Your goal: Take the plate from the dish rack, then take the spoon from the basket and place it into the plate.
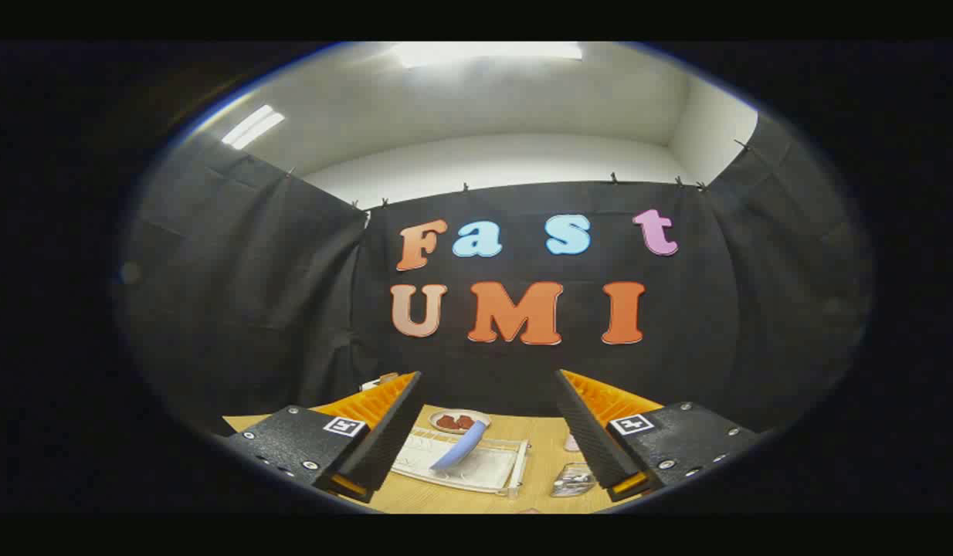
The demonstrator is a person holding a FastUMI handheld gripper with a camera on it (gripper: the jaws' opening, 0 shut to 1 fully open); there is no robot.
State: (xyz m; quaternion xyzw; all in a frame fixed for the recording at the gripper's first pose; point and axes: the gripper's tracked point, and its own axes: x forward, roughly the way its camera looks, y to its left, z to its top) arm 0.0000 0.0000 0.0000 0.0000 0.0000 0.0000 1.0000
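My gripper (488, 377) is held high above a wooden table (542, 455), open, with nothing between its fingers. Below and beyond the fingers lies a white dish rack (476, 467). A light blue plate (459, 450) leans in it, seen nearly edge-on. To the right of the rack, close to the right finger, sits a small clear container (573, 479) with something shiny inside. I cannot tell whether that is the basket with the spoon.
A small white dish with red pieces (459, 421) stands behind the rack near the booth's black wall. A pale pink object (571, 442) peeks out beside the right finger. Bare tabletop shows between the rack and the clear container.
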